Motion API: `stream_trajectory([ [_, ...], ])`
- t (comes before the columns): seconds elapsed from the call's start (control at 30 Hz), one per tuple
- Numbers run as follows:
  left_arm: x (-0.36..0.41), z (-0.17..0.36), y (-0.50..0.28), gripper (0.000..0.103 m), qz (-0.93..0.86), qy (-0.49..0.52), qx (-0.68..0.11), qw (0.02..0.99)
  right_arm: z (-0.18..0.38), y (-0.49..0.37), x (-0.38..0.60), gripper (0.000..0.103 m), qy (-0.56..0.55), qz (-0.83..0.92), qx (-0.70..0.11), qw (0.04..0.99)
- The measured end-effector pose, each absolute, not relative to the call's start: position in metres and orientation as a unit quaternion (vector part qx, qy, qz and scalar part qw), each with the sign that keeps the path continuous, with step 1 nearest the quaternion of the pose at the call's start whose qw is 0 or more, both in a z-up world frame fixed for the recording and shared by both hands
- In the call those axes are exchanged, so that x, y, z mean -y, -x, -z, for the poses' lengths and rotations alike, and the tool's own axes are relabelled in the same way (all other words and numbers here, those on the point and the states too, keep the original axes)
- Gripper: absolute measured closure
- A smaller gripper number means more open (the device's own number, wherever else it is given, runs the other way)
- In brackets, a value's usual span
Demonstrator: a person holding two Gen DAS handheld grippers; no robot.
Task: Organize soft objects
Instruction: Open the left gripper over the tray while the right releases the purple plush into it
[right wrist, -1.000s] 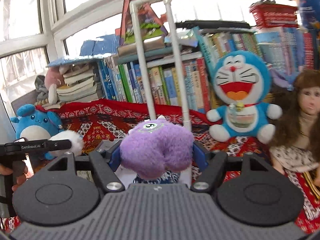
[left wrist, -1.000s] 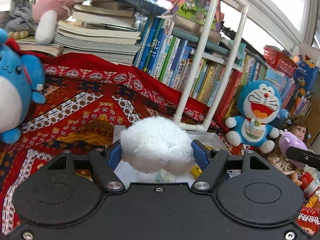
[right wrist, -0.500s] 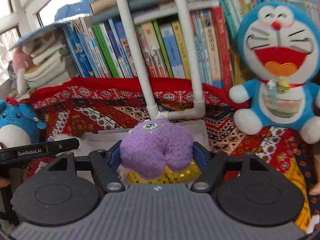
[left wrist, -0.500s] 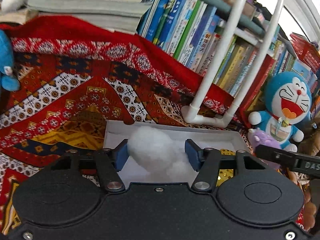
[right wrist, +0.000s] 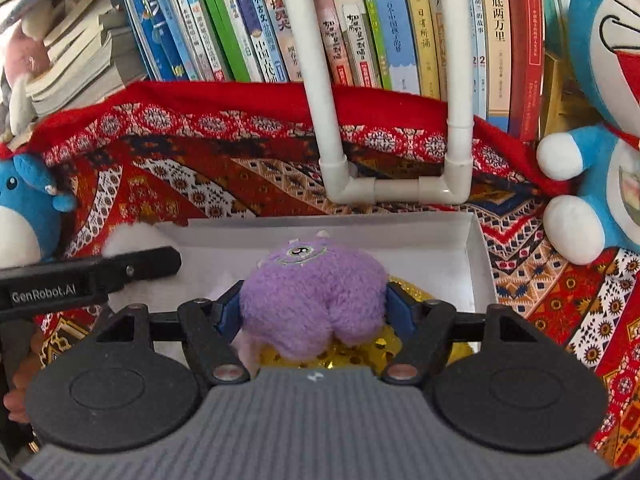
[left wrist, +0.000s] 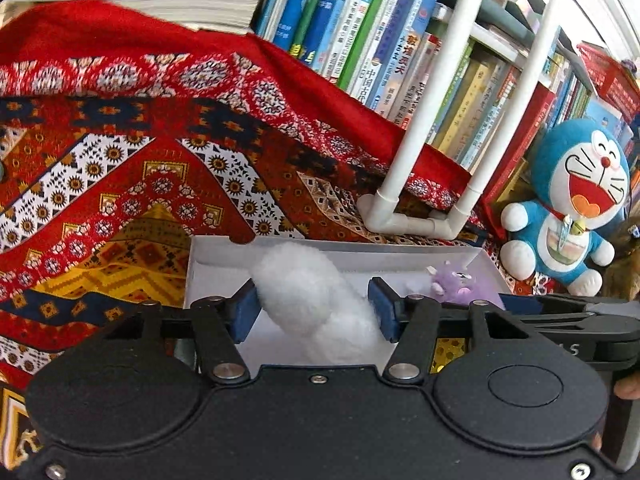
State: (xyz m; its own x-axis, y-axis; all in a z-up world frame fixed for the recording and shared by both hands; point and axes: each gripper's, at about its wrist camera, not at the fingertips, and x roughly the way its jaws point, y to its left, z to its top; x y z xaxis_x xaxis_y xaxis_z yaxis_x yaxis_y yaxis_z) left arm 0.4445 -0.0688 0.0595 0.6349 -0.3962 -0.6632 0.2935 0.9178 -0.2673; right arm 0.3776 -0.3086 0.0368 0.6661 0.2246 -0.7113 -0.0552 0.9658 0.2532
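Lowered over the white box (right wrist: 476,264), both hand-held grippers stay clamped: left (left wrist: 312,308) on white fluff (left wrist: 308,292), right (right wrist: 314,306) on purple plush (right wrist: 312,296).

Left wrist cam: sits behind left gripper (left wrist: 314,308), looks fwd/slightly down, close over white box (left wrist: 404,256), angled toward the right side. Right wrist cam: behind right gripper (right wrist: 314,308), same low close pose, faces books (right wrist: 400,40) square-on. Shared: box, pipe frame (right wrist: 392,192), red cloth (right wrist: 240,128), Doraemon (left wrist: 576,200). Each cam catches the other gripper at frame edge.
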Motion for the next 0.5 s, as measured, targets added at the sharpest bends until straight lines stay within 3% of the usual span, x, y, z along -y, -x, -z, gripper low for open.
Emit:
stream_trajectory([
  [0.13,0.07,-0.071,-0.435,0.032,0.208,0.046,-0.374,0.903,-0.05,-0.368,0.315,0.021,-0.113,-0.086,-0.397,0.907],
  [0.5,0.052,-0.121,-0.359,0.019,0.219,0.044,-0.296,0.929,-0.084,-0.299,0.328,0.013,-0.106,-0.07,-0.344,0.93],
])
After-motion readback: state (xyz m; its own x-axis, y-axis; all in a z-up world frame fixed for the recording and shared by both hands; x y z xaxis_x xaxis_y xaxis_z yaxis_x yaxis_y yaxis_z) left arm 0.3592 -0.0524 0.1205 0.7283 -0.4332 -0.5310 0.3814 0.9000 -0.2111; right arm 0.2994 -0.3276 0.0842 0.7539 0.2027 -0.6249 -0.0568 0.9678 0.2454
